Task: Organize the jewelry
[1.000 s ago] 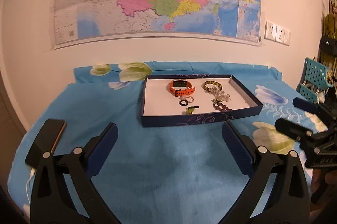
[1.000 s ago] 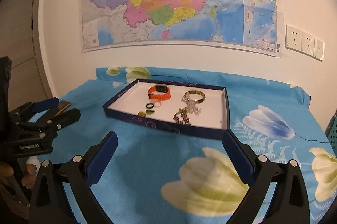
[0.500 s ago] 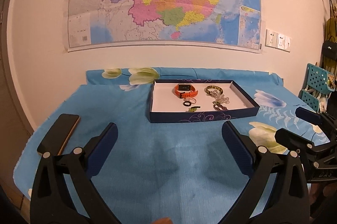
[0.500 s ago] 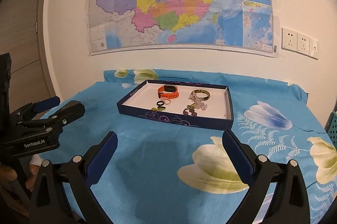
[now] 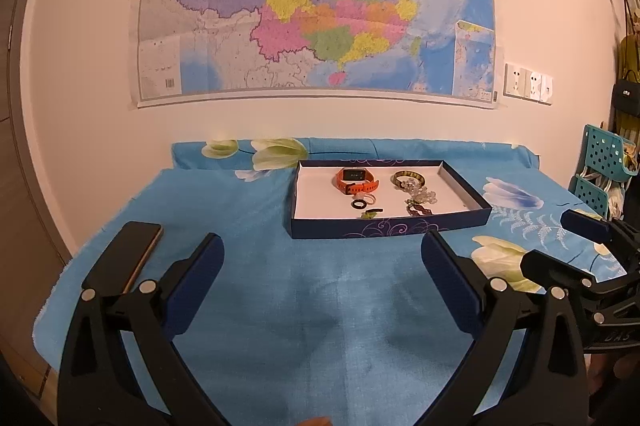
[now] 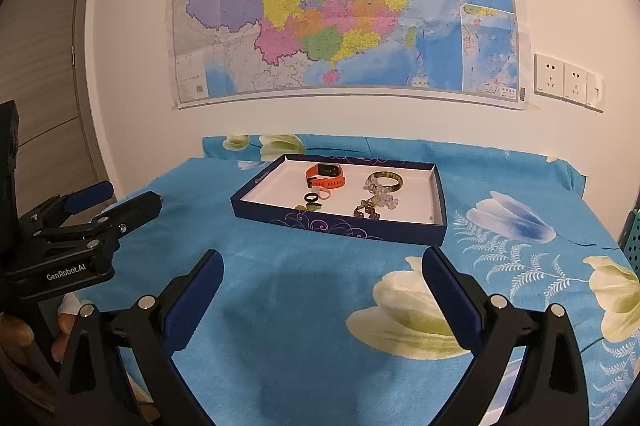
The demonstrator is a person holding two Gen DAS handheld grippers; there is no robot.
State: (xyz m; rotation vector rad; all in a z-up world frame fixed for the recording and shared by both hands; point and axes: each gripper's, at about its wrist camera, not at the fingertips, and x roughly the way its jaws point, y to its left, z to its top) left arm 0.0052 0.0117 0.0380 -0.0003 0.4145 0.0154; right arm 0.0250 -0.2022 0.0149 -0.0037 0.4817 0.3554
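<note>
Both tongs, left (image 5: 322, 266) and right (image 6: 322, 282), have pulled back from the tray (image 5: 384, 226), spread and empty; the jewelry looks sorted.

Both views are lit warmly and evenly from overhead, without glare. Soft shadows are cast on the blue cloth (image 5: 280, 306) toward 6 o'clock beneath the gripper fingers (image 6: 196, 290). Strong fisheye bending is seen at the wall map (image 6: 344, 6) edges, and dark vignetting toward every corner. Focus is held sharp centrally.
</note>
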